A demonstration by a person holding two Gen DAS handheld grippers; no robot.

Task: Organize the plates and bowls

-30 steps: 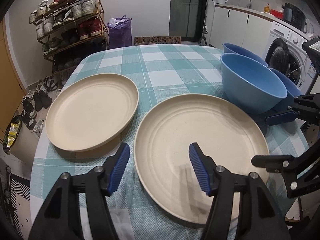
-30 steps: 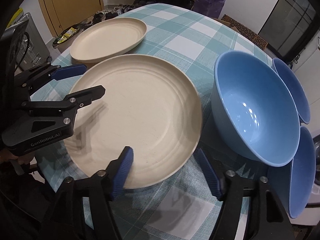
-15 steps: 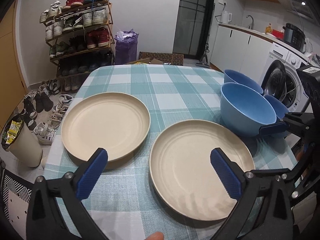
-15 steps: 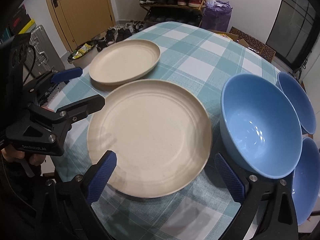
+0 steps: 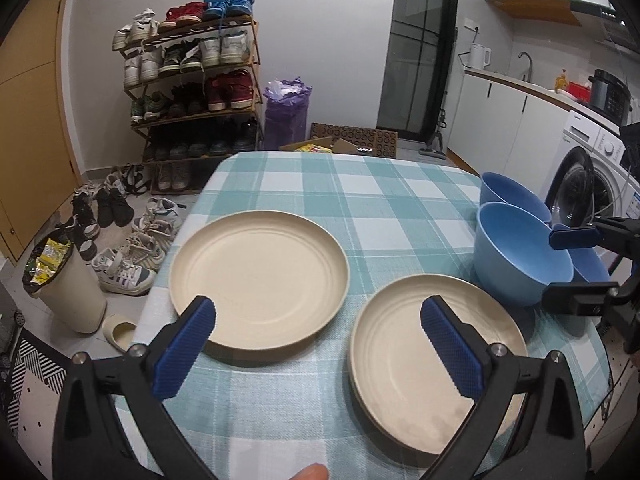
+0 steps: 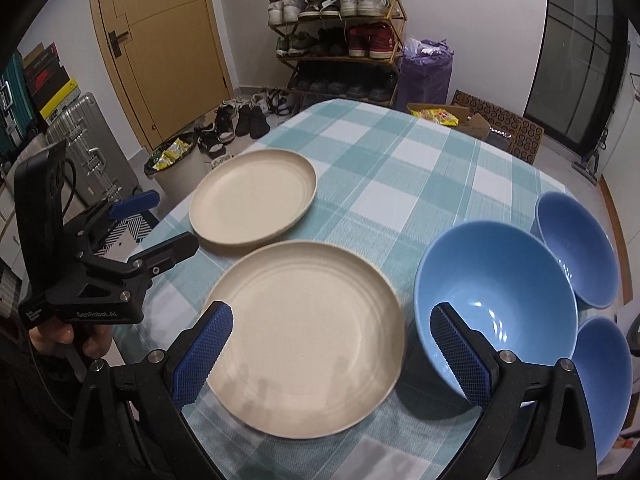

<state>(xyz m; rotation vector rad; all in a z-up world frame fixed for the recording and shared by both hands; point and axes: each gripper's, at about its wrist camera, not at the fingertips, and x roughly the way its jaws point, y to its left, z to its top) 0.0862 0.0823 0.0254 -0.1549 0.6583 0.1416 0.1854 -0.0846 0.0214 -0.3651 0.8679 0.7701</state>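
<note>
Right wrist view: hovering above checked tablecloth (image 6: 400,168), left gripper (image 5: 316,340) and right gripper (image 6: 332,344) gaping wide, gripping nothing. Lying unstacked: two round beige plates (image 6: 308,332) (image 6: 252,194). Sitting separately: three blue bowls (image 6: 496,288). Sorting seemingly unstarted.

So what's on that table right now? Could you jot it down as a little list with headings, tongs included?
surface: table with teal checked cloth
plates: two beige, side by side, not stacked; far plate, near plate
bowls: three blue, clustered beside the near plate; large bowl, far bowl, near bowl
left tongs: open, above the table, holding nothing
right tongs: open, above the near plate, holding nothing
stacking: not yet begun
</note>
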